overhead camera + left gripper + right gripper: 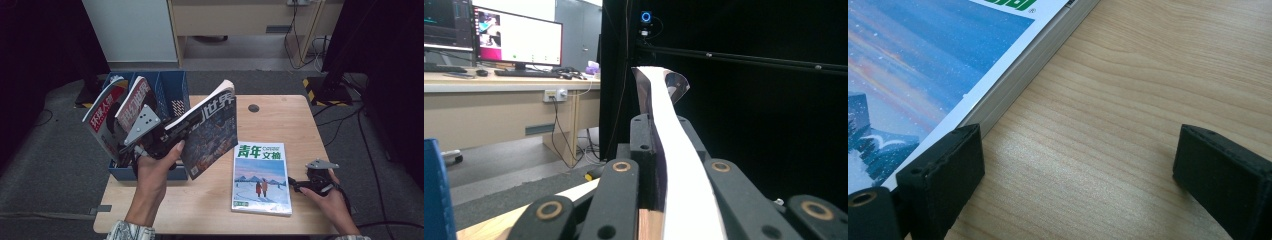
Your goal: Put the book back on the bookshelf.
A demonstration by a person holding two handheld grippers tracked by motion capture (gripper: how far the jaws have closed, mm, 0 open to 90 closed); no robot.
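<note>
Left claw [167,132] clenched on dark magazine [212,130], tilted above counter [280,112] just right of blue file box [172,92] on the nearer hand's side; right claw [295,184] released beside light magazine [261,177] lying flat.

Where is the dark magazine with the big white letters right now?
In the high view the dark magazine is held up off the table, clamped in the left gripper, between the blue file rack and the flat blue-and-white magazine.
</note>
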